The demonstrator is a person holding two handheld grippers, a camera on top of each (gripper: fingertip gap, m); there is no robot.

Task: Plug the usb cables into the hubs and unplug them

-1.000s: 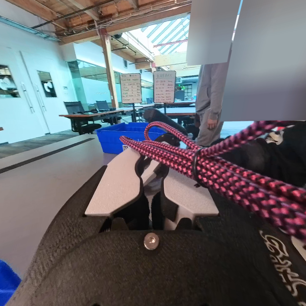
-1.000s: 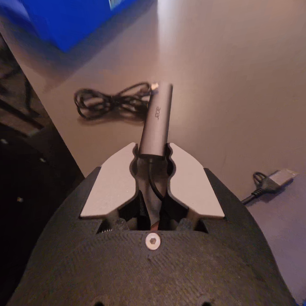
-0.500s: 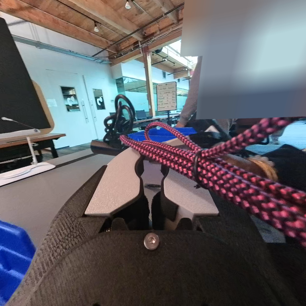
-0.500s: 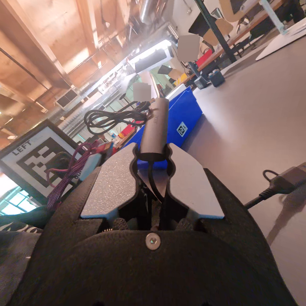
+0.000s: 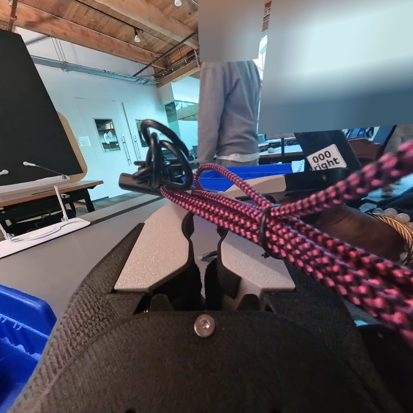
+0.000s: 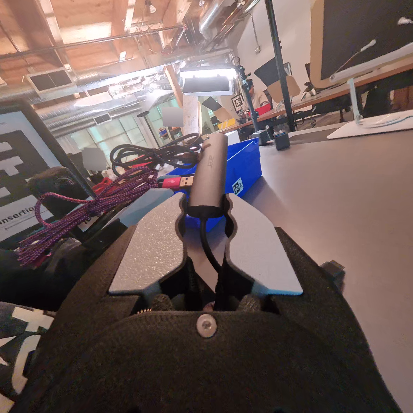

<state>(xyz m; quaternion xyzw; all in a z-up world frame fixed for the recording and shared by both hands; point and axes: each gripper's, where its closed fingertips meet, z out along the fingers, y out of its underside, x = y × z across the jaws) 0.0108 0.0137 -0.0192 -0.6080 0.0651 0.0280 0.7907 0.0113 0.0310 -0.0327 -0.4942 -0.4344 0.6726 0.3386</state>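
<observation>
The right gripper (image 6: 204, 202) had its jaws closed on the cable end of one grey hub (image 6: 209, 172), which stuck out forward and up above the table (image 6: 335, 201); held by that end, its long side lay exposed to the plug, a grip that seemed chosen to present the ports. One bundled black cable (image 6: 152, 155) hung at the hub's far tip. From the left came one red USB plug (image 6: 176, 181), its metal tip just beside the hub's side but, as far as could be told, not yet seated. Behind it trailed one braided magenta cable (image 5: 290, 225), tied in a bundle and draped across the left gripper (image 5: 204, 214). Those jaws stood nearly closed; what they pinched could not be told from the left wrist view, though the plug was the likely thing. Two blue bins showed: one bin (image 6: 243, 165) further along the table past the hub, another (image 5: 20, 330) at the near left corner of the left view.
</observation>
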